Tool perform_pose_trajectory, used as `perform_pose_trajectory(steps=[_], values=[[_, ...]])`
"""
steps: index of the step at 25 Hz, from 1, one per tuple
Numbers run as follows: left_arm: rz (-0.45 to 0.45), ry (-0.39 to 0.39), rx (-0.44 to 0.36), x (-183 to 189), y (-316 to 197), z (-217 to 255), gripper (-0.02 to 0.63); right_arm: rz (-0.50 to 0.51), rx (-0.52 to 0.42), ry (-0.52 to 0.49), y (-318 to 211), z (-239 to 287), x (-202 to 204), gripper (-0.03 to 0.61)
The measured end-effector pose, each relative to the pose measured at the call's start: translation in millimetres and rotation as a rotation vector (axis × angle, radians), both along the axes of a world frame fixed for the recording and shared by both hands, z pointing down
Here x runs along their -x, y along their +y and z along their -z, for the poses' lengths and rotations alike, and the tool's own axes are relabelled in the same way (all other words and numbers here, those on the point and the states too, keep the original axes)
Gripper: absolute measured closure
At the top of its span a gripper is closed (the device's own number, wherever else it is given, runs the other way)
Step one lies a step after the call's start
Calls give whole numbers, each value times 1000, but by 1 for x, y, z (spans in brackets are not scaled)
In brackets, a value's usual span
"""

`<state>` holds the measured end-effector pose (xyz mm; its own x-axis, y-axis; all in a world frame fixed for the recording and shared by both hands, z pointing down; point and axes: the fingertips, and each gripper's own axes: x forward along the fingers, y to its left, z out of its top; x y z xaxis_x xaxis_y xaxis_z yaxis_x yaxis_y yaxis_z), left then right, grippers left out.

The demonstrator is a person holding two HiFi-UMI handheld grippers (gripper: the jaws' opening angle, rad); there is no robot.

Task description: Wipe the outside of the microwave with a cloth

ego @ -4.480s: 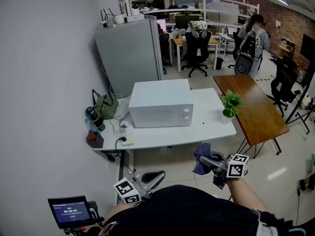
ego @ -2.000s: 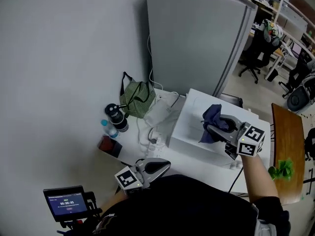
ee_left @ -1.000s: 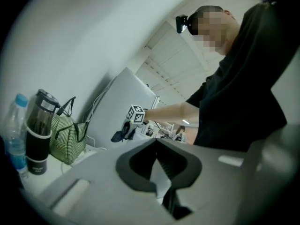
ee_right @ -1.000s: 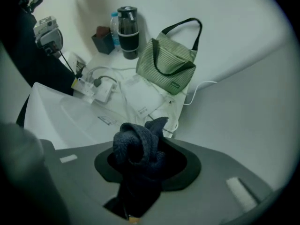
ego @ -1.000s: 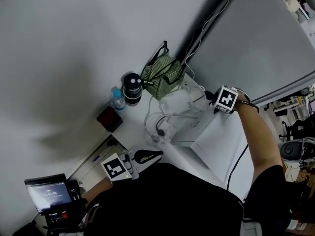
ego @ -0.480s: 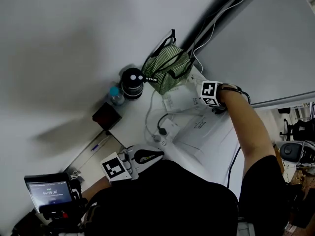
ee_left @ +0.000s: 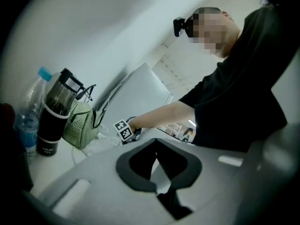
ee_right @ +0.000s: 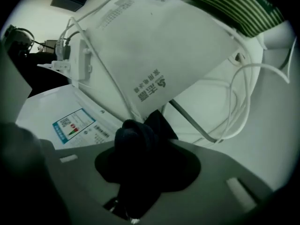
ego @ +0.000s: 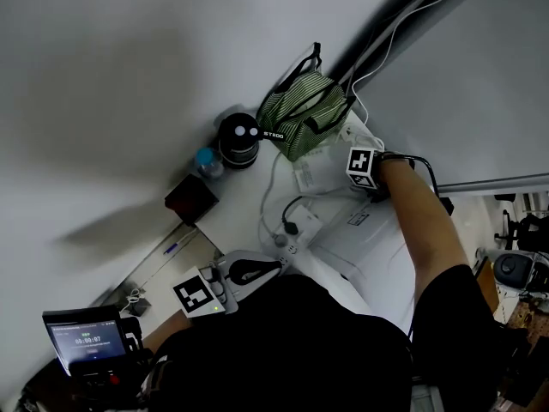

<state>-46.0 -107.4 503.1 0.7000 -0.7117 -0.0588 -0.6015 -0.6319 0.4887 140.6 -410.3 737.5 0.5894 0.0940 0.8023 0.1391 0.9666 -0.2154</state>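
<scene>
The white microwave (ego: 382,249) stands on the white desk (ego: 249,197) against the wall. My right gripper (ego: 365,177) reaches over to its far side, next to the green striped bag (ego: 304,112). In the right gripper view the right gripper (ee_right: 142,146) is shut on a dark blue cloth (ee_right: 137,136). The cloth lies against the microwave's wall (ee_right: 56,109), by a blue printed label (ee_right: 72,124). The head view hides the cloth behind the marker cube. My left gripper (ego: 255,272) hangs shut and empty near the desk's front edge, and in its own view the left gripper (ee_left: 159,185) faces the reaching arm.
A white mask packet (ee_right: 154,50) and white cables (ee_right: 243,102) crowd the spot beside the cloth. A power strip (ego: 298,227), black tumbler (ego: 240,140), water bottle (ego: 206,161) and dark red box (ego: 190,199) stand on the desk. A grey fridge (ego: 480,75) rises behind.
My right gripper carried the cloth from in front of the desk up over the microwave's top and down its far side by the bag. The left gripper stayed low.
</scene>
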Motion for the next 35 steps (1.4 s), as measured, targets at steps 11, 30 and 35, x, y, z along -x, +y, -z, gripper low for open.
perform_pose_trajectory(steps=[11, 30, 35], values=[[-25, -20, -85, 3, -35, 24, 611, 114, 253, -210, 85, 176, 31, 436], [78, 7, -4, 33, -1, -14, 611, -78, 207, 18, 82, -1, 23, 437], [32, 4, -32, 19, -3, -7, 611, 54, 246, -42, 89, 26, 31, 436]])
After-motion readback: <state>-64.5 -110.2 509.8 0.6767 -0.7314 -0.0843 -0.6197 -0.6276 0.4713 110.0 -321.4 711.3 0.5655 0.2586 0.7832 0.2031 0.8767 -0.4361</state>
